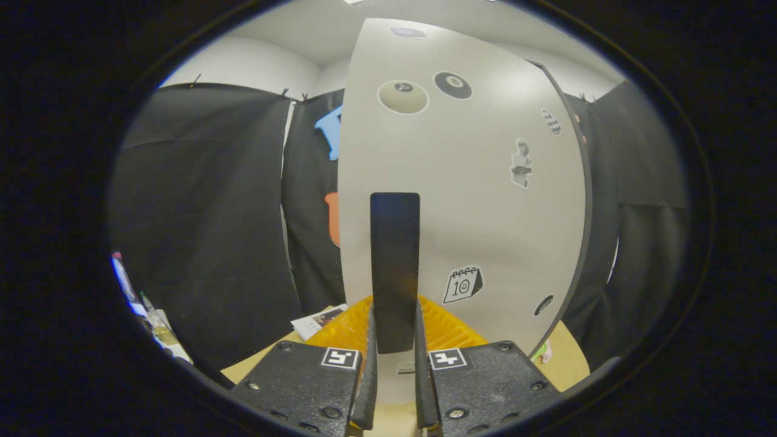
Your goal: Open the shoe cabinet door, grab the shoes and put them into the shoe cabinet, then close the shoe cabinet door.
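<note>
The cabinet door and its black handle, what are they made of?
The cabinet door looks like smooth white painted board or laminate: matte, with soft glare and stickers stuck flat. Its handle looks like dark plastic or coated metal, slightly glossy; hard to tell. The gripper jaws are closed on it.

Tan table (570, 358): yellow ribbed mat (446, 331), printed leaflet (315, 321) lying on it.

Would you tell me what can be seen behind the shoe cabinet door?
The gripper is shut on the door's dark handle. Past the shoe cabinet door, only black cloth wall shows at both sides. The cabinet interior is covered by the door.
</note>
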